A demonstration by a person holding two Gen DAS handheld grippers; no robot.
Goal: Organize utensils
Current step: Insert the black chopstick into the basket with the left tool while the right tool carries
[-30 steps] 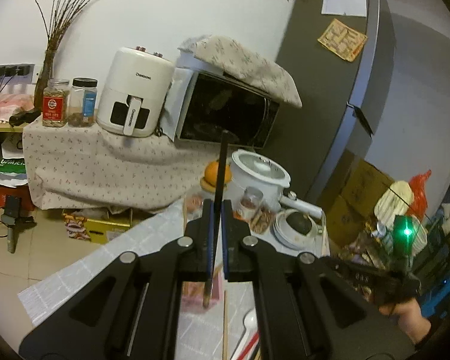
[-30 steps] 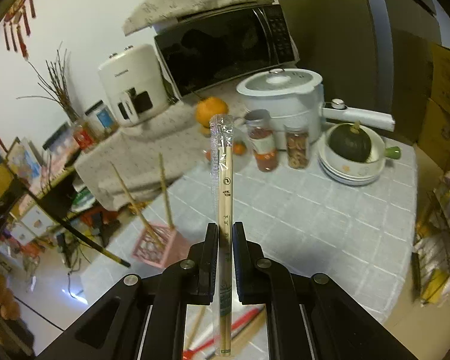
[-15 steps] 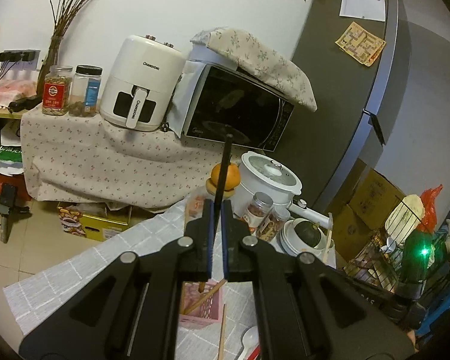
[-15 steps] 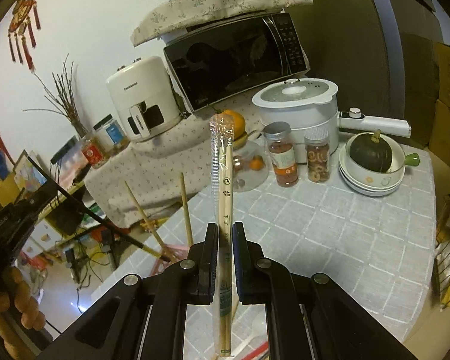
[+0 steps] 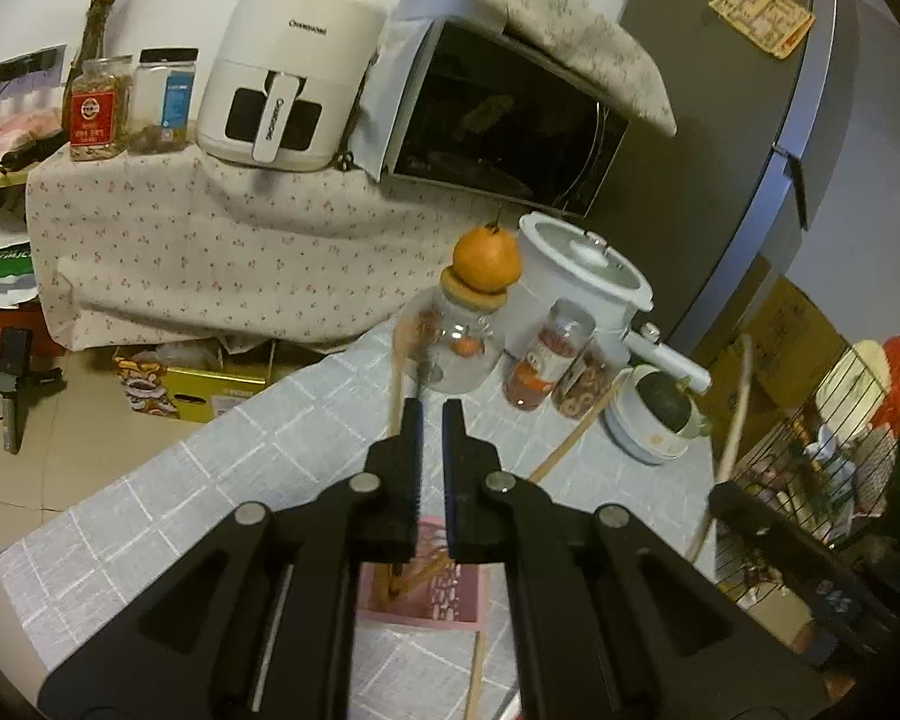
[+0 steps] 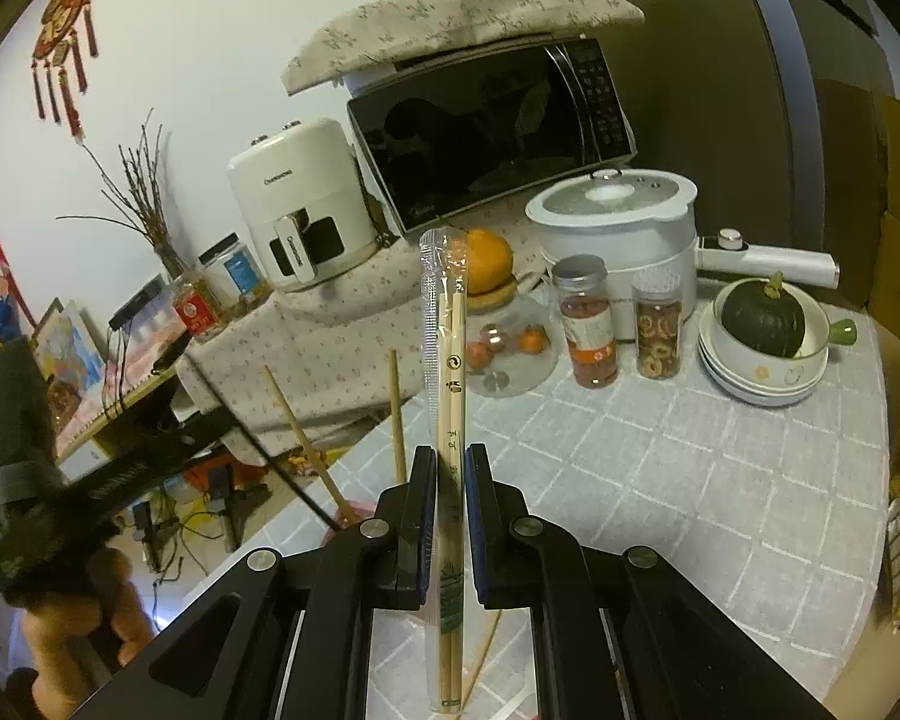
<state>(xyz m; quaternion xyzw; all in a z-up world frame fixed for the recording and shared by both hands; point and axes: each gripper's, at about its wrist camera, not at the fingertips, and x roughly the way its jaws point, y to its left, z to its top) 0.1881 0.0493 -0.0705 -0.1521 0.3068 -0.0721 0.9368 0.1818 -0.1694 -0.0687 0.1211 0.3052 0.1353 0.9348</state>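
Where jars crowd, squash bowl

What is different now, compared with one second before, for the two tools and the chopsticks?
The left tool came down toward the pink holder, and the lower end of its dark chopstick now reaches the holder; it does not seem to be let go. The right tool shifted only slightly and still clamps the wrapped chopsticks upright. The two wooden chopsticks stay in the holder.

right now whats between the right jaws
In the right wrist view, a pair of wooden chopsticks in a clear wrapper stands upright, clamped between the right gripper jaws.
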